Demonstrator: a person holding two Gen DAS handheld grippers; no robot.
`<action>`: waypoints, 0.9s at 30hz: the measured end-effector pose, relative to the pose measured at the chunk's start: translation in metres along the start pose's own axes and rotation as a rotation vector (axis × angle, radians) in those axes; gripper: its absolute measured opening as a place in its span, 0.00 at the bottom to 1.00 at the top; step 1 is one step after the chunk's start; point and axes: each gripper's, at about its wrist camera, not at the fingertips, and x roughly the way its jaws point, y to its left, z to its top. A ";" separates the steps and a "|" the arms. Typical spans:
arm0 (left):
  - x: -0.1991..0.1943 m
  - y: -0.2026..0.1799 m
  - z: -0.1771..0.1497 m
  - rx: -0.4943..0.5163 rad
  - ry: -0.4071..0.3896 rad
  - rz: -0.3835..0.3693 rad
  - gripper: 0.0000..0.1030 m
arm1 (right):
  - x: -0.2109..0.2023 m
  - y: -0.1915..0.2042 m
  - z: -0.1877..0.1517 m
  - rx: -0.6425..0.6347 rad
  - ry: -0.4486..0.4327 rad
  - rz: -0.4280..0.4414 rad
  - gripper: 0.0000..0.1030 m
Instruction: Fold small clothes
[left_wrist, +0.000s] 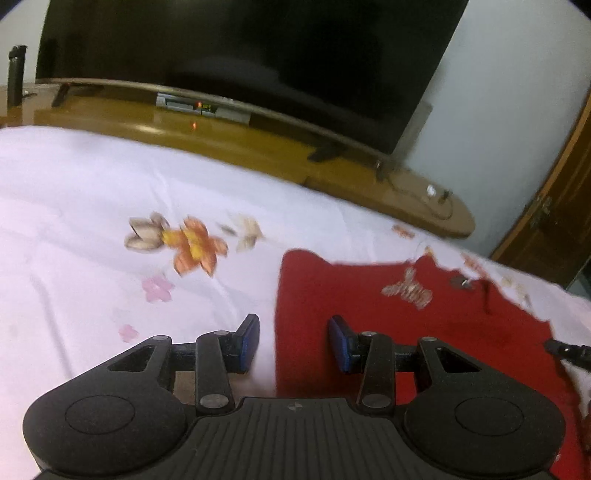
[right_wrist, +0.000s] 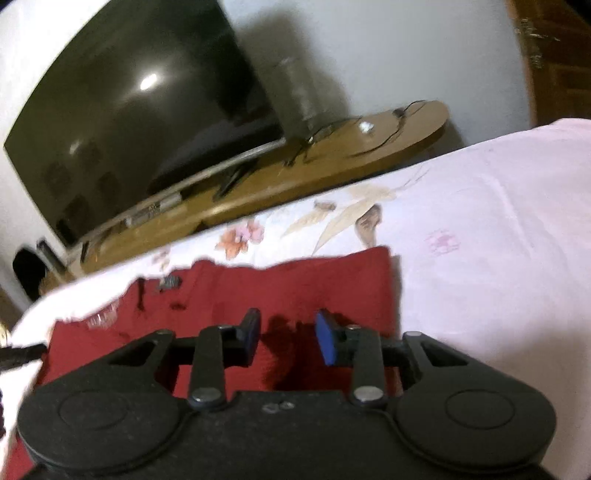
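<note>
A small red garment (left_wrist: 424, 332) lies flat on a pale pink flowered bedsheet (left_wrist: 92, 206), with a pale glittery motif (left_wrist: 408, 290) near its far edge. My left gripper (left_wrist: 293, 343) hangs over the garment's left edge, blue pads apart and nothing between them. In the right wrist view the red garment (right_wrist: 295, 280) spreads under my right gripper (right_wrist: 286, 339), which stands open above the cloth near its right edge, gripping nothing. The tip of the other gripper (right_wrist: 22, 356) shows at the left margin.
A wooden TV bench (left_wrist: 258, 147) runs along the far side of the bed, carrying a large dark television (left_wrist: 240, 55), a set-top box (left_wrist: 201, 107) and loose cables (right_wrist: 369, 129). A wooden door (left_wrist: 554, 221) stands at the right. Bare bedsheet (right_wrist: 498, 240) stretches right of the garment.
</note>
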 end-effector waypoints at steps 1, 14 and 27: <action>0.002 -0.005 -0.003 0.026 -0.013 0.008 0.39 | 0.003 0.004 -0.001 -0.036 0.016 -0.009 0.14; -0.014 -0.022 0.005 0.137 -0.090 0.159 0.42 | 0.002 0.022 -0.008 -0.214 -0.062 -0.194 0.24; 0.008 -0.101 -0.029 0.380 -0.039 -0.002 0.58 | 0.018 0.072 -0.029 -0.432 -0.008 -0.113 0.32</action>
